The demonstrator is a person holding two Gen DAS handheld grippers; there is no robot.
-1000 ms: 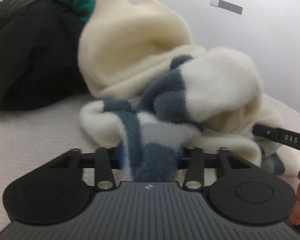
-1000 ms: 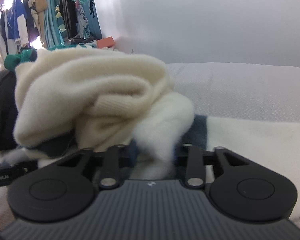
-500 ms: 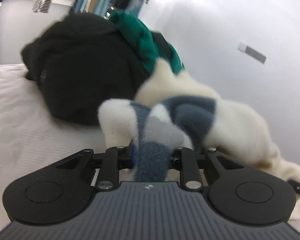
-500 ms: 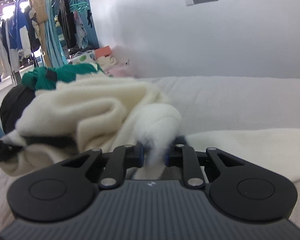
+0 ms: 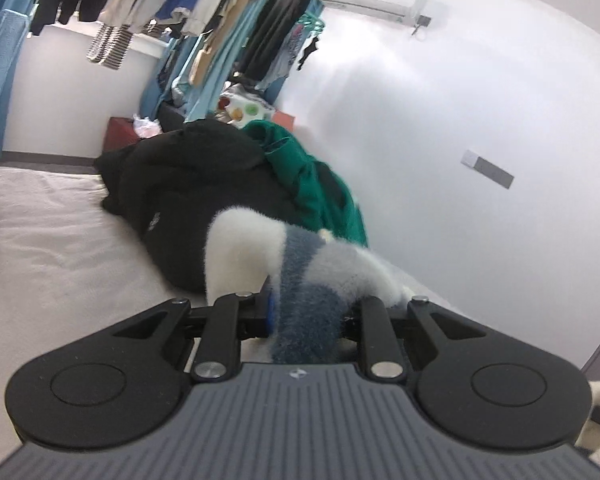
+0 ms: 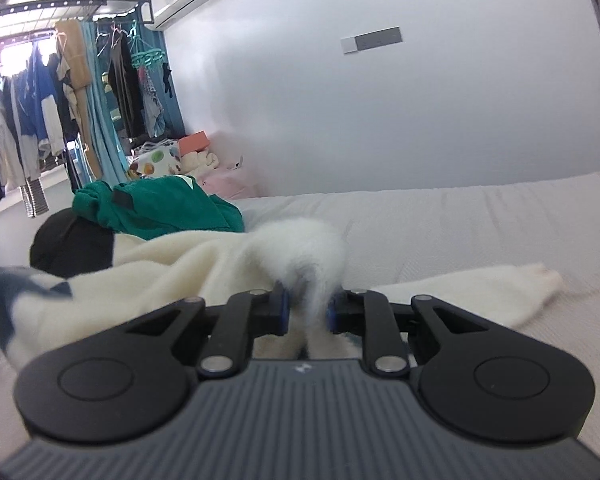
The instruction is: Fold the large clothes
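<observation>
Mid-unfurl on a bed: fluffy cream sweater with blue-grey blocks, pinched at two points and lifted off the white quilted cover, stretched between both tools. Left gripper narrowed onto a thick blue-grey bunch of the knit, jaws held apart only by the wad of pile between them; right gripper clamped likewise on a cream tuft, with one sleeve trailing flat to the right on the cover. Judged stage: still the spreading-out, no fold yet laid, the body of the sweater sagging in loose ridges between the two holds. Next move, by this reading: draw the two holds farther apart to take out the slack, then lower the knit flat onto the bare cover before any crease is made. Room for that: wide open bedding toward the wall on the right side; crowded on the left, with a black jacket heaped just beside the sweater and a green garment lying on top of it. Risk of dragging that pile along if the left hold swings toward it; thick pile also liable to slip from a narrow pinch.
</observation>
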